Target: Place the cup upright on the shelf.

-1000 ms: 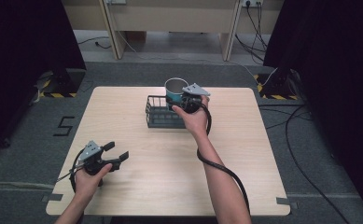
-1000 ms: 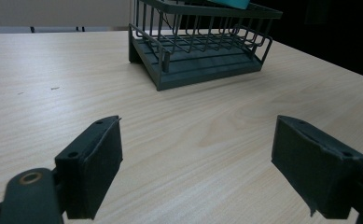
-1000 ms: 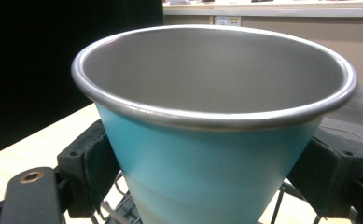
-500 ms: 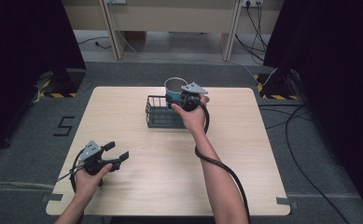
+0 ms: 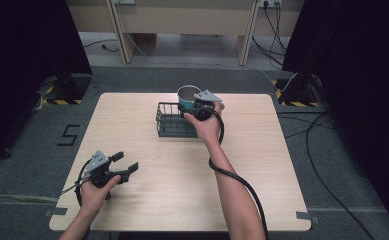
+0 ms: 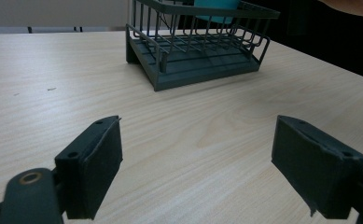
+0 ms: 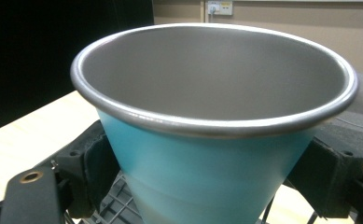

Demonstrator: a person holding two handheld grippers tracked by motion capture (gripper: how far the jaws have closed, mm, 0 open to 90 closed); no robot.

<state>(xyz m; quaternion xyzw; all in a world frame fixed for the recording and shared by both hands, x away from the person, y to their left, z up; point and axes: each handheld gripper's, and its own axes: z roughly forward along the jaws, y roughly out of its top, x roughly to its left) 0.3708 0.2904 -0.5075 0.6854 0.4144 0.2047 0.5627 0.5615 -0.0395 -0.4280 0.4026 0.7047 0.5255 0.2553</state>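
A teal cup (image 7: 216, 140) with a grey metal inside and rim sits between the jaws of my right gripper (image 7: 207, 182), whose pads press on its two sides. From above, the cup (image 5: 187, 95) is held upright at the far right corner of a dark wire basket (image 5: 169, 122), with the right gripper (image 5: 198, 106) just right of it. The basket's wires (image 7: 118, 205) show below the cup. My left gripper (image 5: 124, 162) rests low near the table's front left, open and holding nothing. Its jaws (image 6: 198, 168) point toward the basket (image 6: 198, 51) across bare wood.
The light wooden table (image 5: 282, 165) has free room on all sides of the basket. Black curtains stand left and right of it. Cables lie on the grey floor (image 5: 327, 150) to the right, and a wooden bench leg stands behind.
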